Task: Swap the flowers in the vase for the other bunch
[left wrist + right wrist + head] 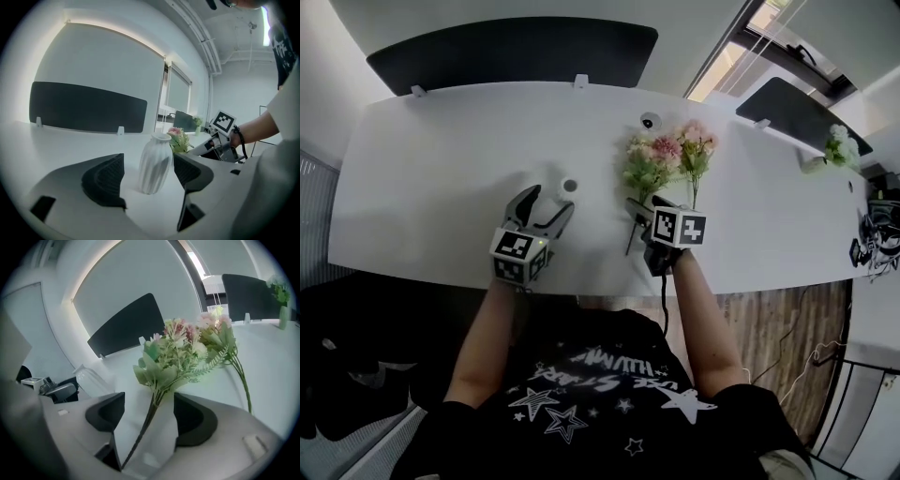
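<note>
- Head view: I see the white tabletop (431, 169) with the vase (570, 186) standing upright near its middle, seen from above.
- The left gripper (549, 201) lies low on the tabletop with its jaws spread, the tips just short of the vase.
- The right gripper (643, 212) sits to the vase's right. The nearer bunch (649, 165) lies on the tabletop in front of it, with its dark stem running back under the gripper.
- The farther bunch (697, 142) lies just beside the first, heads almost touching, with its thin stem passing the gripper's right side.
- A small round white object (650, 120) sits beyond the flowers, and a dark panel (511, 52) stands along the far edge.
- Left gripper view: my jaws stand wide. The ribbed white vase fills the gap between them and a little ahead. I can't tell whether the right pad brushes it, but nothing is clamped. The flowers and the right gripper show past its right side.
- Right gripper view: the jaws are wide apart. The nearer bunch's stem runs down through the gap, clear of both pads, with its pink and green heads just ahead. The farther bunch lies to the right, its stem outside the right jaw. The vase stands well off to the left.
</note>
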`<state>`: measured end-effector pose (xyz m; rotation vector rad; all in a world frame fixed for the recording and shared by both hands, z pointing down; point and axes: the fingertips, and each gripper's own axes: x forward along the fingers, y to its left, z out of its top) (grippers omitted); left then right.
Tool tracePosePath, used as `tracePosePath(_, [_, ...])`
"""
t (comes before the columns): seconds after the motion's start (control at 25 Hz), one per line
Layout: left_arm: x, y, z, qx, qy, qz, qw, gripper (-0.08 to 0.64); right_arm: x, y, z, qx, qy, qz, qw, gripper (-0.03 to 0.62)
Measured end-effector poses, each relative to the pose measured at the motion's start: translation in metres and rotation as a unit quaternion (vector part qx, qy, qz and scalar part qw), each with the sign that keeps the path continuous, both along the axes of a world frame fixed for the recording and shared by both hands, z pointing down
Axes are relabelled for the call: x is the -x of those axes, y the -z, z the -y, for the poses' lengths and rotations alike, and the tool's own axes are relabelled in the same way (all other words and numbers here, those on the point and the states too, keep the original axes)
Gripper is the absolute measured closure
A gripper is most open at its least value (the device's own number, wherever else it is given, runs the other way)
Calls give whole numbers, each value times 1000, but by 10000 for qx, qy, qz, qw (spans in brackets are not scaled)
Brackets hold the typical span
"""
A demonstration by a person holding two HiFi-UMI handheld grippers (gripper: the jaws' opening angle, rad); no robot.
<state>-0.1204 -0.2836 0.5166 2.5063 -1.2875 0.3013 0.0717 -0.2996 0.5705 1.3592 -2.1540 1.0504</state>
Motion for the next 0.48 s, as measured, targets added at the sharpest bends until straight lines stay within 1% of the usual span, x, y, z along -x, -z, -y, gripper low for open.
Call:
tracePosePath(0.08, [5, 6, -8, -25, 214, -21, 9998, 242, -4, 7, -6, -79, 6, 52, 10000, 296])
tracePosePath(0.2, [3, 18, -23, -45, 417, -26, 9991, 242, -14, 22, -16, -252, 7, 142, 9996, 298])
tracePosePath(0.36, [-7, 40, -40, -285, 713, -91, 9970, 244, -20, 47, -28, -634, 105, 424, 9970, 299])
tracePosePath(0.4, [-11, 45, -45, -358, 780, -102, 9963, 244, -20, 54, -32, -744, 147, 512, 9958, 307])
tracePosePath(0.48, [-21, 54, -57, -478, 820, -122, 9954, 246, -20, 70, -41, -994, 197, 640, 9928, 368])
